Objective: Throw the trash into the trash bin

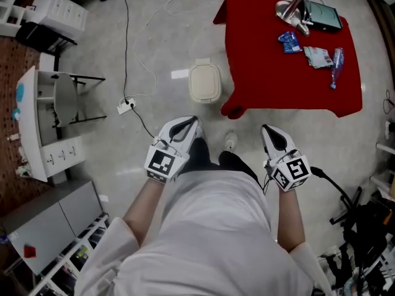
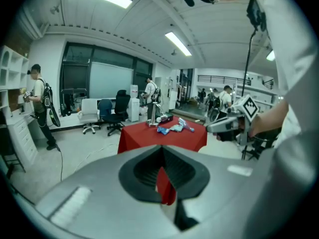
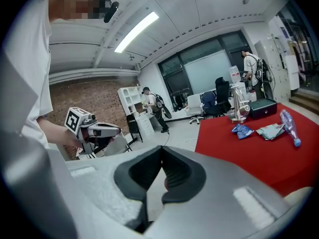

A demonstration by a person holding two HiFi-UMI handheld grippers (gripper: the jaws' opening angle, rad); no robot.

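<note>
Both our left hand-held gripper [image 1: 189,124] and right hand-held gripper [image 1: 268,130] are closed on nothing, well short of the red surface [image 1: 271,85]. The trash [image 1: 318,57] lies on that surface; the trash bin [image 1: 205,82] stands just beside it. Arriving closed, we may shove the trash off it.

Nothing readable here, honestly. The cubes on the left gripper [image 1: 184,126] and right gripper [image 1: 271,133] only show black-and-white square marker patterns, no letters or digits. Print on the wrappers [image 1: 289,41] on the red tabletop [image 1: 271,73], upper right, is too small to read.
</note>
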